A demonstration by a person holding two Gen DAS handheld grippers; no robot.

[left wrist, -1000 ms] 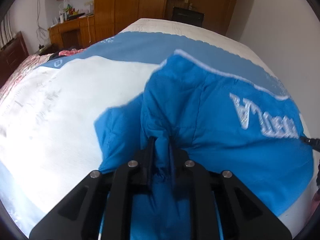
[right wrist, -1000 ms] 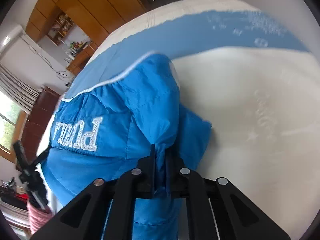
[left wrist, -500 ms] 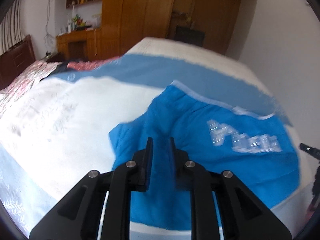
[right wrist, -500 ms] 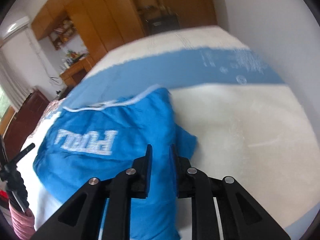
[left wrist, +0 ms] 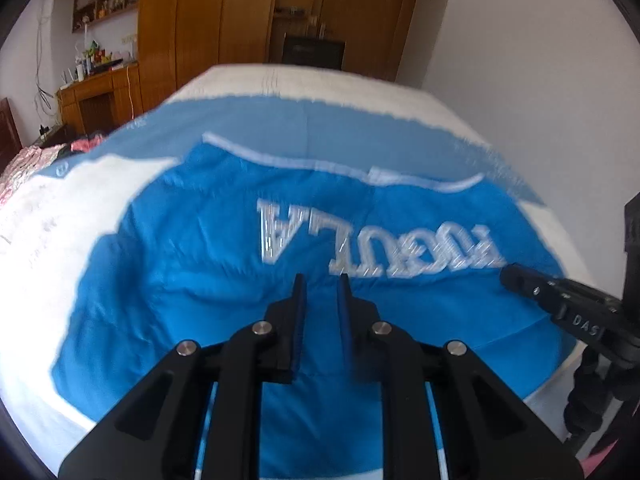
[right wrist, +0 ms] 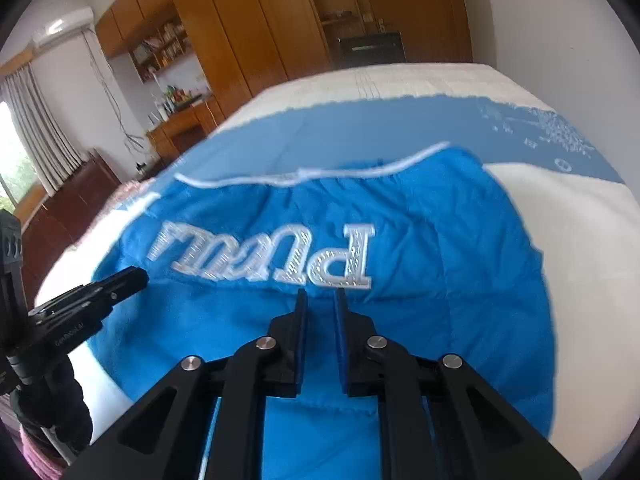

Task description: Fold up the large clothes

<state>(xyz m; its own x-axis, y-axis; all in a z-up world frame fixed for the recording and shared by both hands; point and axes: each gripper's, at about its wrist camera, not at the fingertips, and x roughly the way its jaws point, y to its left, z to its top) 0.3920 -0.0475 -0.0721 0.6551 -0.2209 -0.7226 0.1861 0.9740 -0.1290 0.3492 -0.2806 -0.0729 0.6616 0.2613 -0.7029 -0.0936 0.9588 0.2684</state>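
A bright blue padded jacket (left wrist: 192, 280) (right wrist: 460, 264) lies folded on the bed with its white lettering facing up. A white piped edge runs along its far side. My left gripper (left wrist: 320, 284) hovers over the jacket's near part, just below the lettering. Its jaws stand almost together with nothing between them. My right gripper (right wrist: 320, 296) hangs over the same near part, under the letter P. Its jaws are closing with a narrow gap, and no fabric sits between them.
The bed cover (left wrist: 44, 240) (right wrist: 588, 240) is white with a light blue band behind the jacket. A black device on a flexible-legged stand (left wrist: 560, 308) (right wrist: 84, 300) pokes in at the bed's near edge. Wooden wardrobes (left wrist: 208, 20) and a desk stand beyond the bed.
Both grippers were shut on bunched folds of the jacket a second ago. They have let go and drawn back, and the jacket now lies flat with the full lettering showing.
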